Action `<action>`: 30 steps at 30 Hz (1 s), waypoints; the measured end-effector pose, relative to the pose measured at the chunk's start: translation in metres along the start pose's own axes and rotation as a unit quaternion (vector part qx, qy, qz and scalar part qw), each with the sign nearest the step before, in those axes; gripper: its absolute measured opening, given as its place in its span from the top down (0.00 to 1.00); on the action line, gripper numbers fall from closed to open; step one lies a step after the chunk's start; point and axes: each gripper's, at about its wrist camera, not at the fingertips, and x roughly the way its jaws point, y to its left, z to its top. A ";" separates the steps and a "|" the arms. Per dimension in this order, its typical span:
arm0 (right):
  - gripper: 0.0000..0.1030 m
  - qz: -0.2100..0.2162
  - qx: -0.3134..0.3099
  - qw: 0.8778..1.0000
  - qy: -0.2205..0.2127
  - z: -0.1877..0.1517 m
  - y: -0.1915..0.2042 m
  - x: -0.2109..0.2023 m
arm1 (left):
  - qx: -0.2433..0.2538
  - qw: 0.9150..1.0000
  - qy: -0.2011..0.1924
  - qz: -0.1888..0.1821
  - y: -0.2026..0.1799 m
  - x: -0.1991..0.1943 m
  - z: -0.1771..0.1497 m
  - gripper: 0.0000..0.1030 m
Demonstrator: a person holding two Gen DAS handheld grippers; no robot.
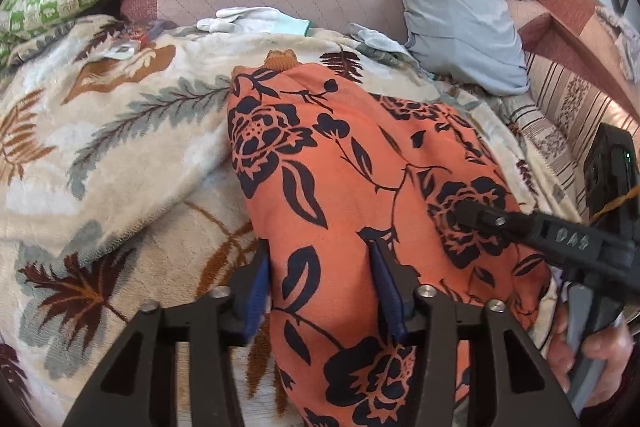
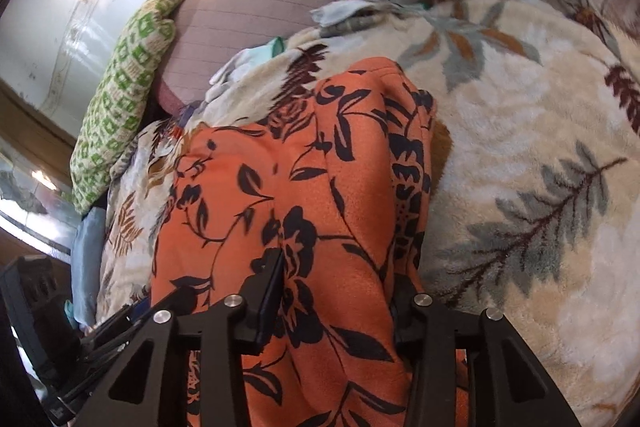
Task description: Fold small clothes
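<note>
My left gripper (image 1: pixel 320 287) and right gripper (image 2: pixel 340 291), fingers parted astride the orange floral garment (image 1: pixel 360 187) (gripping nothing), stand mid-fold; next, pinch an edge.

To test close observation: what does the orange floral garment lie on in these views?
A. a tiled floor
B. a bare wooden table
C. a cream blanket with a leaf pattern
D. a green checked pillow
C: the orange floral garment lies spread on the cream leaf-patterned blanket.

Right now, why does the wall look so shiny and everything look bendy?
Right wrist view: light glares off the glossy wall, washing it out. Both views: the fisheye lens curves straight things, like the blanket, with dark corners; the orange cloth stays sharp.
</note>
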 end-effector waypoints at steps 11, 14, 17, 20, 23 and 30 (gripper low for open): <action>0.39 0.015 0.022 0.999 0.028 0.006 -0.019 0.004 | 0.024 0.999 0.001 0.036 -0.003 0.001 0.000 0.29; 0.33 0.021 0.034 0.999 0.028 0.004 -0.025 0.011 | 0.027 0.999 0.001 0.037 -0.006 0.003 -0.001 0.28; 0.30 0.024 0.038 0.999 0.025 0.001 -0.026 0.016 | 0.028 0.999 0.003 0.038 -0.008 0.006 -0.001 0.28; 0.34 0.025 0.022 0.999 0.009 -0.002 -0.018 0.012 | 0.033 0.999 -0.003 0.041 -0.010 0.005 -0.003 0.28; 0.49 0.014 -0.010 1.000 -0.007 -0.005 -0.006 0.006 | 0.044 0.998 -0.010 0.036 -0.016 0.002 -0.004 0.38; 0.59 0.018 -0.022 0.999 -0.033 -0.004 0.005 -0.008 | 0.047 0.998 -0.021 0.041 -0.016 -0.006 -0.002 0.57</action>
